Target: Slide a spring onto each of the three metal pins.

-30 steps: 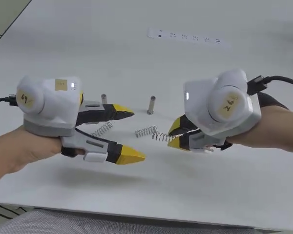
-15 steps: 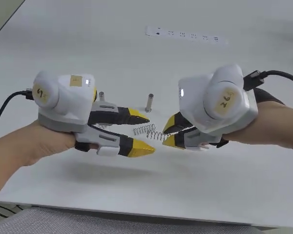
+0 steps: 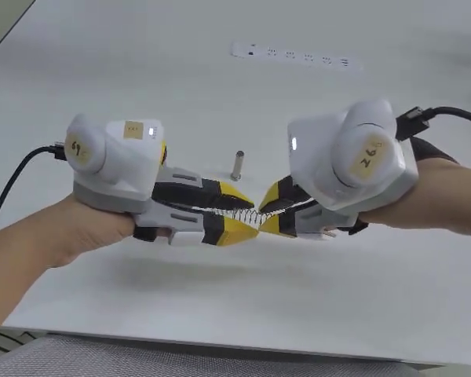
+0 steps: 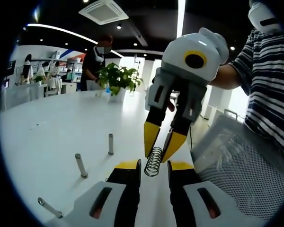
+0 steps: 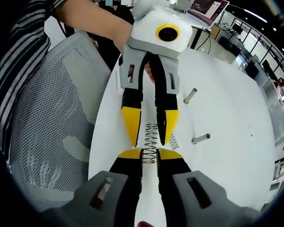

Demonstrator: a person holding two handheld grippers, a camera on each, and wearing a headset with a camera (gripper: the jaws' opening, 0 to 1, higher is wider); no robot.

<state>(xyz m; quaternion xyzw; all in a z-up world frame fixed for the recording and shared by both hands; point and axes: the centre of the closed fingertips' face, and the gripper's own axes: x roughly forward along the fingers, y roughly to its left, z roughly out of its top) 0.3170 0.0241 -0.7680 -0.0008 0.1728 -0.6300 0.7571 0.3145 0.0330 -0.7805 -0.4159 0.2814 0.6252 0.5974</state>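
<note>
Puts left gripper at left of the head view, level above the table, jaws part open and straddling one end of the spring. Shows gaps either side of the coils there in the right gripper view, so no pinch. Holds the spring off the table, bridging the small space where the two sets of yellow tips meet. Stands one pin upright just behind that meeting point, strip far beyond. Sets right gripper at right, facing the left one, jaws closed tight on the spring's other end. Counts three pins in the left gripper view, all bare. Shows second spring flat on the table.
</note>
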